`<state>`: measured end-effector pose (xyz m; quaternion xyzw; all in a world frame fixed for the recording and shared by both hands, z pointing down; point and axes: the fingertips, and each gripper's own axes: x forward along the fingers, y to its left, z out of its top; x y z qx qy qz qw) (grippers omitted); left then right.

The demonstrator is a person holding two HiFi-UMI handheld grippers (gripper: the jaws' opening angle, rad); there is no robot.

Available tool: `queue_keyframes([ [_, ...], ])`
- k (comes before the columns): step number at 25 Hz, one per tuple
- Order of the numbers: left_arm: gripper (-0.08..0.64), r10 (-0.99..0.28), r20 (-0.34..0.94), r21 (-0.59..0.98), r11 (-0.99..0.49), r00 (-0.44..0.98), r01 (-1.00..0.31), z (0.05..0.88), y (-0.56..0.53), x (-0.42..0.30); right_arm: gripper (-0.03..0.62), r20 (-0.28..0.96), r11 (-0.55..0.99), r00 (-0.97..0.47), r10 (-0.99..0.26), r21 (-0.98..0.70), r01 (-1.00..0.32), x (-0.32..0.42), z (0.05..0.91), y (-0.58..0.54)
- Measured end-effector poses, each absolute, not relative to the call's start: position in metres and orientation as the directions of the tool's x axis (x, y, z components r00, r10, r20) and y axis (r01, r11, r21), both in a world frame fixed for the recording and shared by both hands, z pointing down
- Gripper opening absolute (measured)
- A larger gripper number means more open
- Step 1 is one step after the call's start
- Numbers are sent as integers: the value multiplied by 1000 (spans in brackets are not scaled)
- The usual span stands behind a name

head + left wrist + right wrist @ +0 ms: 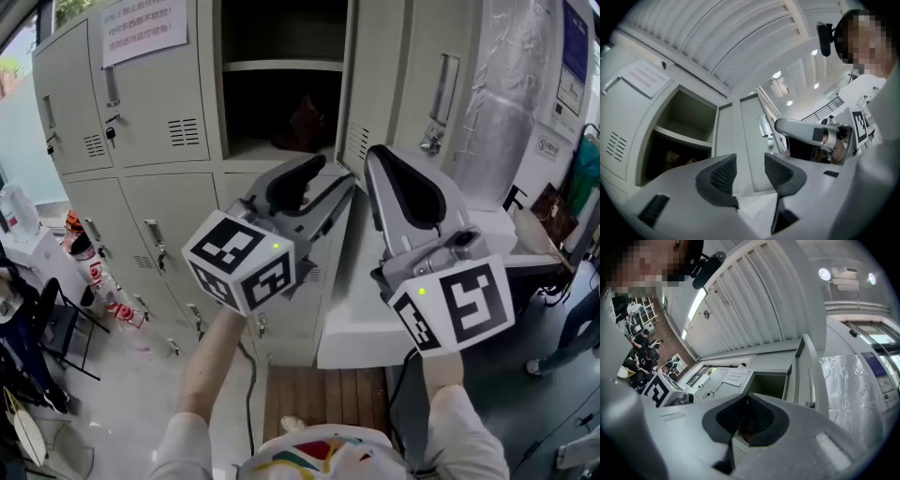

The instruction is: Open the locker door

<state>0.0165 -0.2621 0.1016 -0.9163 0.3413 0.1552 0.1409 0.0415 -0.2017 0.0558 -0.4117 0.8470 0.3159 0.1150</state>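
Standing open: the locker door [371,80], swung to the right of its compartment [281,28], inner face with vents showing. Left gripper [323,190] is held up in front of the lockers, jaws spread wide with nothing between them, clear of the door. Right gripper [382,161] is just beside it, jaws pressed together and empty; tip near the door's lower edge, contact unclear. Dark object [302,122] sits under the shelf [281,66], possibly a bag.

text: none legible | notice [142,28] on shut locker [155,112]: print perhaps red, too blurred
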Motion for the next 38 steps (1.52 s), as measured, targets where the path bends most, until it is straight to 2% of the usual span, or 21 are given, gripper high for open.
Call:
queue_keyframes([
  [4,180,-684,-398,-163,-603,611,-781,99,-260,-36,8,-460,502,-665,-588,438,-746,11,56,-211],
  [8,56,-796,-429,-178,-390,428,-903,94,-252,-93,8,-465,551,-700,-542,433,-714,-21,57,-217],
  [11,26,-864,-436,-186,-187,252,-964,97,-243,-138,8,-460,598,-734,-500,429,-677,-50,63,-221],
  [15,18,-904,-424,-199,28,60,-980,109,-226,-188,8,-451,664,-772,-448,410,-625,-90,73,-228],
  [20,15,-902,-416,-214,218,-113,-952,126,-203,-233,8,-430,747,-810,-399,361,-559,-136,95,-234],
  [29,15,-863,-362,-155,427,-351,-891,179,-157,-282,6,-384,824,-858,-342,316,-470,-199,169,-229],
  [38,15,-818,-332,-98,525,-469,-846,249,-132,-279,6,-359,864,-876,-322,267,-426,-205,246,-207],
])
